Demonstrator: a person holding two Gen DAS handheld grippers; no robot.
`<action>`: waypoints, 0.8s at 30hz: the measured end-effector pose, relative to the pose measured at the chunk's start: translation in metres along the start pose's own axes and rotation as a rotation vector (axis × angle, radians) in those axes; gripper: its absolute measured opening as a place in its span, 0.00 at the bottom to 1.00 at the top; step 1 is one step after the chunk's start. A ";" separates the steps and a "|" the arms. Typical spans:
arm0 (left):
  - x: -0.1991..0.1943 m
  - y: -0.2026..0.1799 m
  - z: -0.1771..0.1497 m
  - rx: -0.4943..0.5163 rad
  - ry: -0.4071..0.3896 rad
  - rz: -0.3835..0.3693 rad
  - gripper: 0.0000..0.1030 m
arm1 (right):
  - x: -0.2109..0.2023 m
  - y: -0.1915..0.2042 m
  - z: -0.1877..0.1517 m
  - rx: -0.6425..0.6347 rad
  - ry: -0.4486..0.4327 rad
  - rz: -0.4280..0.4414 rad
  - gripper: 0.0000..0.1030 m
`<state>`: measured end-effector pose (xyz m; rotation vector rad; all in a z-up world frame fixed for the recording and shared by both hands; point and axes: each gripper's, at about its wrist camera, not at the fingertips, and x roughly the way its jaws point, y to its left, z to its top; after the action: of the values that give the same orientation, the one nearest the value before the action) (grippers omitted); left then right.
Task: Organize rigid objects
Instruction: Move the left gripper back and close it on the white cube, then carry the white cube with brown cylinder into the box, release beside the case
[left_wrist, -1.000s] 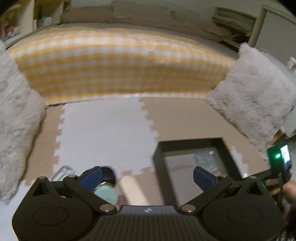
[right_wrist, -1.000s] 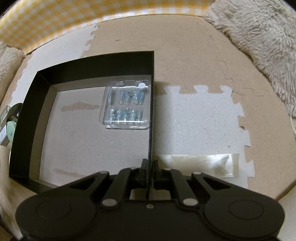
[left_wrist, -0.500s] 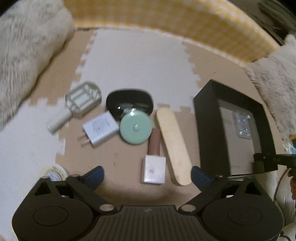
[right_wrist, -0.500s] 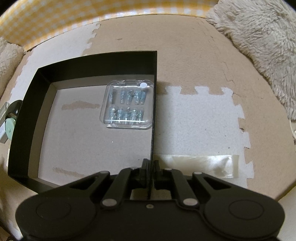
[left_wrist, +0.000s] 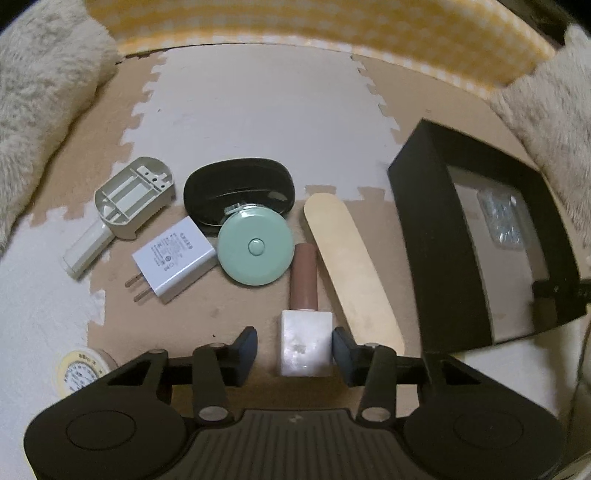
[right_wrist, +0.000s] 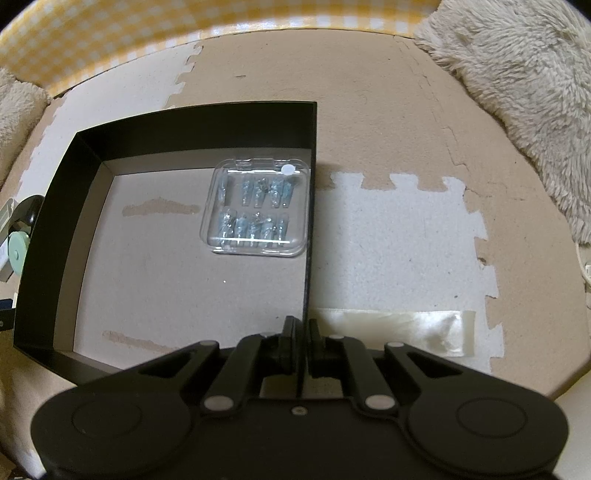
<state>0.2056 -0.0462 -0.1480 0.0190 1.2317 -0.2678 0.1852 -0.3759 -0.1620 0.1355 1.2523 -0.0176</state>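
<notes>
The left gripper (left_wrist: 294, 345) points down at the floor mat (left_wrist: 266, 110). Its two blue fingers (left_wrist: 246, 347) are closing. The white square cap of a nail polish bottle (left_wrist: 304, 317) sits between them. The right finger is touching the cap or almost touching it. The left finger is not on it, and a small gap shows there.

Just past the fingers, the brown part of the bottle points away. A flat wooden stick (left_wrist: 351, 273) lies right beside it, to the right. A round green tape measure (left_wrist: 255, 249) lies farther out and a bit to the left. A black case (left_wrist: 238, 192) lies behind that. A white plug charger (left_wrist: 173, 258) and a beige plastic handle piece (left_wrist: 122, 206) lie more to the left. A roll of tape (left_wrist: 83, 371) lies near the left finger.

The right gripper (right_wrist: 302, 338) has its fingers pressed tight on the thin right wall of a black box (right_wrist: 62, 229). A clear plastic case of small blue parts (right_wrist: 256, 206) lies inside the box, past the fingers, against that same wall. A strip of clear tape (right_wrist: 399, 330) is stuck on the mat just right of the fingers.
</notes>
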 end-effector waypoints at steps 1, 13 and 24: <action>-0.001 -0.002 0.000 0.014 0.001 0.014 0.43 | 0.000 0.000 0.000 0.000 0.000 0.000 0.07; 0.008 -0.007 0.001 0.027 -0.011 0.041 0.34 | 0.000 0.002 0.000 -0.003 0.001 -0.005 0.07; -0.017 0.004 -0.016 -0.104 -0.029 0.036 0.32 | 0.000 -0.001 0.000 0.004 -0.003 0.001 0.07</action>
<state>0.1865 -0.0371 -0.1384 -0.0522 1.2141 -0.1726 0.1850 -0.3770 -0.1623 0.1392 1.2495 -0.0192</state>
